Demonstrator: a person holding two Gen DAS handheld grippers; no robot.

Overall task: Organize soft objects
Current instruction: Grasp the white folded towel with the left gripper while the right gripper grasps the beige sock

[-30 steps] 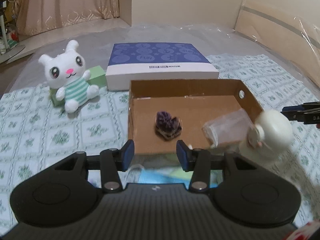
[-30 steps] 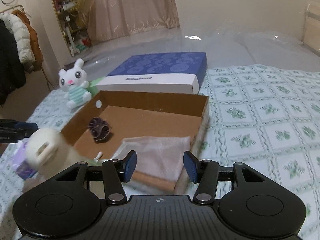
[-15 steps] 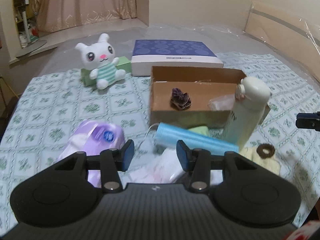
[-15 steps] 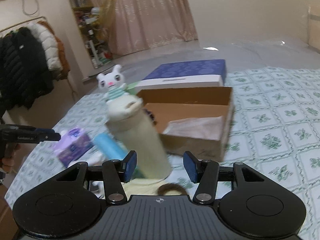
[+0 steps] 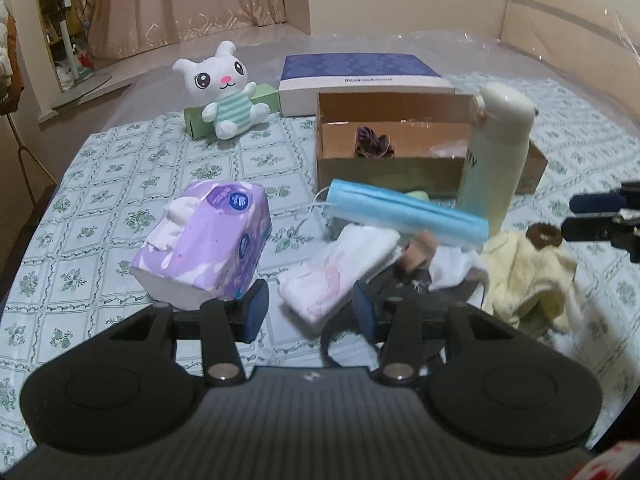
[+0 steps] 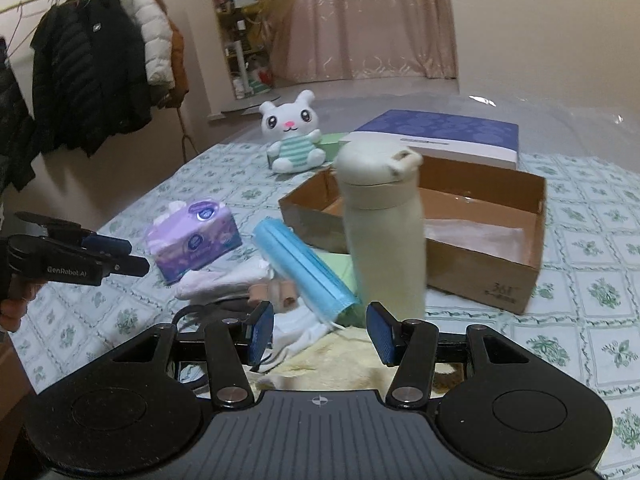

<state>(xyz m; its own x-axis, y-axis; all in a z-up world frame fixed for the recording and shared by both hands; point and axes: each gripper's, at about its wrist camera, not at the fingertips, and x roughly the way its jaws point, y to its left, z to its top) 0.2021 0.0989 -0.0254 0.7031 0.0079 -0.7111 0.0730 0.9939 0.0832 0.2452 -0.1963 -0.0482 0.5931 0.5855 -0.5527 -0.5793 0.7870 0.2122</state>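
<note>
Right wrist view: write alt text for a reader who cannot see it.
An open, empty claw points at a cream bottle standing among cloths and a blue mask pack on a patterned bedspread. Behind are a cardboard box, plush bunny and purple tissue pack.

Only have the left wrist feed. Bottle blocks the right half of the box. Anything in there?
Observer: Yes. A pale cloth or bag lies flat in the cardboard box, behind the bottle.
Operator: Right gripper holding anything?
Observer: No. The right gripper is open and empty, over the yellow towel.
Operator: What's off my left edge?
Observer: Coats hanging on a rack by the wall.
</note>
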